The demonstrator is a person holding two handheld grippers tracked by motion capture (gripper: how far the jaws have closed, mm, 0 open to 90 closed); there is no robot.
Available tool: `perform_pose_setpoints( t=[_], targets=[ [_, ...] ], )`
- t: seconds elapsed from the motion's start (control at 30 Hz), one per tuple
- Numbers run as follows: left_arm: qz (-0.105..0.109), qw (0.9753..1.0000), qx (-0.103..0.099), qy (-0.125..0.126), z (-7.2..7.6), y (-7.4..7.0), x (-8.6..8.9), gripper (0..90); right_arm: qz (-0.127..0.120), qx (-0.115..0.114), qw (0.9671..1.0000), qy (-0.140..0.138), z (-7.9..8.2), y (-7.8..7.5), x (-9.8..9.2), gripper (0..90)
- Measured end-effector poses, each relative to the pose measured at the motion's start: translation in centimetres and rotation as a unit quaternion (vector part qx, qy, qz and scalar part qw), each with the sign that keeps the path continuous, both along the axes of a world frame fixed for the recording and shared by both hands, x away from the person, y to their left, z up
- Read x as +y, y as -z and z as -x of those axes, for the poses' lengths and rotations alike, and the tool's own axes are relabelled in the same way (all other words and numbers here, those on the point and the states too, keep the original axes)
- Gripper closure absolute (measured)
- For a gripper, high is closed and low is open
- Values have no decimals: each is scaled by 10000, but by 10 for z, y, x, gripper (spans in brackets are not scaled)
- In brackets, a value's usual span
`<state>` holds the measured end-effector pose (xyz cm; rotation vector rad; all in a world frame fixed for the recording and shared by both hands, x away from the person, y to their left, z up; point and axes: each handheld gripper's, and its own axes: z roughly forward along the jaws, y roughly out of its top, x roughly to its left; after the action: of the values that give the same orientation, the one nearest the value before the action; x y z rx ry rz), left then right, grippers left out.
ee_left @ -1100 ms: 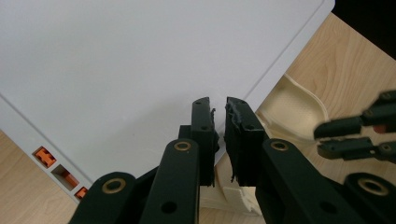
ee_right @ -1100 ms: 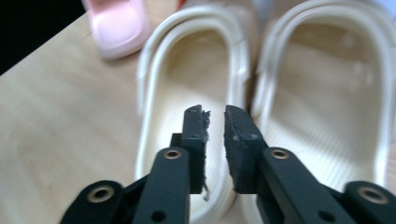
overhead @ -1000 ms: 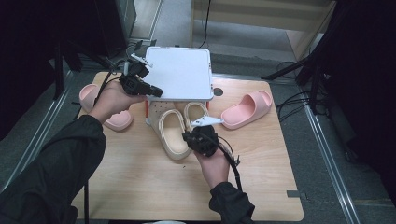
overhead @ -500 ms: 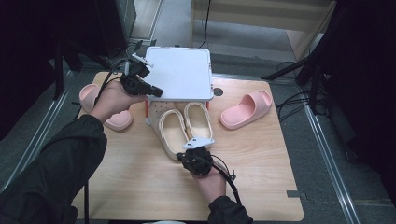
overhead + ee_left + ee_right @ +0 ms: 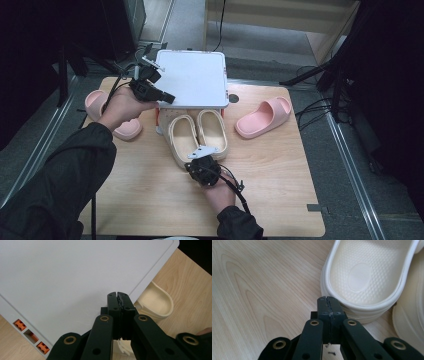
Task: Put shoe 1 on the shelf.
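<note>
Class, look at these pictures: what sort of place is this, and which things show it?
Probably a lab or workshop, not a home: a bare wooden table, cables trailing on the grey floor, and hand-held grippers working among slippers.

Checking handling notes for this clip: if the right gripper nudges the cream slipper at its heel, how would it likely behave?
The cream slipper looks like thick moulded foam, so probably light and slightly springy. Its flat sole on the wooden table suggests it would slide rather than tip. The dimpled footbed should resist slipping.

We stood at a light wooden tabletop [image 5: 280, 200] on grey carpeted floor [image 5: 190, 25]; black cables [image 5: 315, 107] trailed right, and a pale wooden shelf [image 5: 280, 15] stood behind.
</note>
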<state>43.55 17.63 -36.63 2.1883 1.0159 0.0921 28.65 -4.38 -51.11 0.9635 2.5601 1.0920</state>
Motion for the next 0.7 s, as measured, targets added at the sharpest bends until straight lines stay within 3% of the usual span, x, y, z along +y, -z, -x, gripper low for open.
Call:
perform_pose_setpoints(
  t=[0.3,0.43,0.7],
  targets=[
    [38,10000,16,12,0,1,1,889,-33,-185,9998,34,-12,-8,22,900],
    [30,10000,15,6,0,1,1,890,3,-277,9995,167,-28,-15,35,889],
    [3,10000,-12,8,0,0,1,891,-121,-218,9995,180,-58,-16,52,900]
  ],
)
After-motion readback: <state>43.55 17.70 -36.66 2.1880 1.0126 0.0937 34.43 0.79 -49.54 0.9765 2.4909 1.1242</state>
